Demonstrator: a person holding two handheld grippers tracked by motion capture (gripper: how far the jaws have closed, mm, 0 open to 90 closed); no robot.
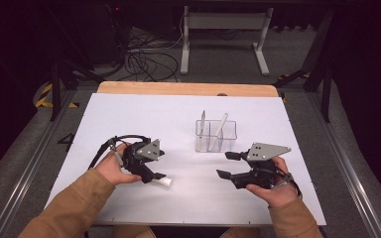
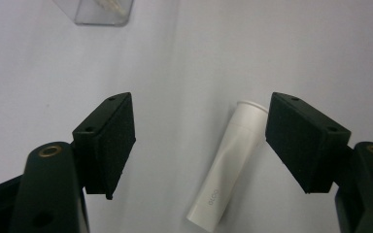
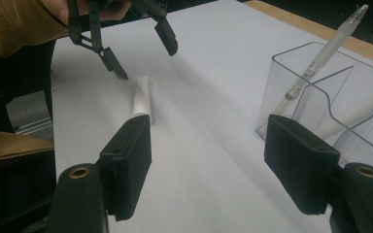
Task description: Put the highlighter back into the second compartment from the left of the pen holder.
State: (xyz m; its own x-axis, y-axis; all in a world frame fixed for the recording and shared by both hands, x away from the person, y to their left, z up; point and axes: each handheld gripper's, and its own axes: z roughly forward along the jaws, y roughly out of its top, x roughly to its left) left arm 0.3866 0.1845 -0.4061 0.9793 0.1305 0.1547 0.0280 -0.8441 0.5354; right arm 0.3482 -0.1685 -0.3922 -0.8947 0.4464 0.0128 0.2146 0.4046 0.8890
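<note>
On the white counter point(image 1: 129, 114), left gripper point(image 1: 155, 174) poised over a white tube point(image 1: 164, 182).

Seen along the left gripper point(image 2: 200, 141), the jaws stand apart and clear of the white tube point(image 2: 228, 165), which lies flat between them, nearer the right-hand pad, its flanged end pointing away. No pad presses on it. The right gripper point(image 1: 229, 164) is held in the person's right hand point(image 1: 273, 191), near the counter's front right, its jaws wide apart with nothing between them. Beyond it a clear divided holder point(image 1: 215, 135) stands upright, with a clear-bodied pen point(image 3: 320, 53) and a white stick point(image 3: 364, 114) leaning in its compartments, well apart from the tube.
</note>
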